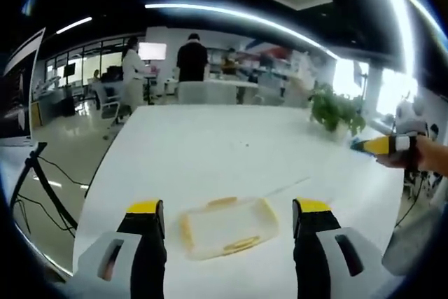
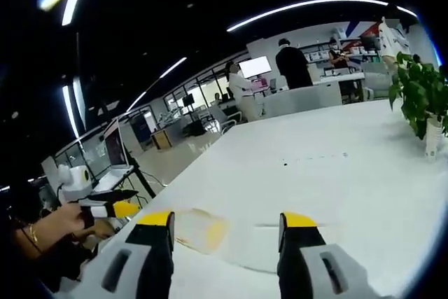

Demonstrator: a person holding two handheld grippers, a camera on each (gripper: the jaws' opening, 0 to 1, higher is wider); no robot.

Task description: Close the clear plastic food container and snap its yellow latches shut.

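In the left gripper view, the left claw (image 1: 229,218) rises from the six o'clock edge with its two yellow-tipped jaws spread wide and nothing between them but air. The clear plastic food container (image 1: 228,227) lies flat on the white table (image 1: 210,152), framed in the gap between those jaws, untouched by either. A yellow latch (image 1: 240,245) shows along its nearer long side, another along its far side, and a third at its nine o'clock end; whether any of them is snapped down cannot be told. At about three o'clock a hand (image 1: 402,159) holds the right claw, well apart from the container. A potted plant (image 1: 336,111) stands on the table toward two o'clock. Beyond the table's far end, at twelve o'clock, people stand near a lit screen (image 1: 152,50).

In the right gripper view, the right claw (image 2: 226,220) likewise stands spread, pinching nothing. The container (image 2: 231,239) sits blurred on the table (image 2: 336,173) just ahead of the jaws, its yellow edge nearer the jaw on the nine o'clock side. At eight o'clock a hand (image 2: 59,223) grips the left claw, off the table's edge. The plant (image 2: 420,103) sits at three o'clock in a white pot. A laptop (image 2: 115,152) rests on a stand at nine o'clock.
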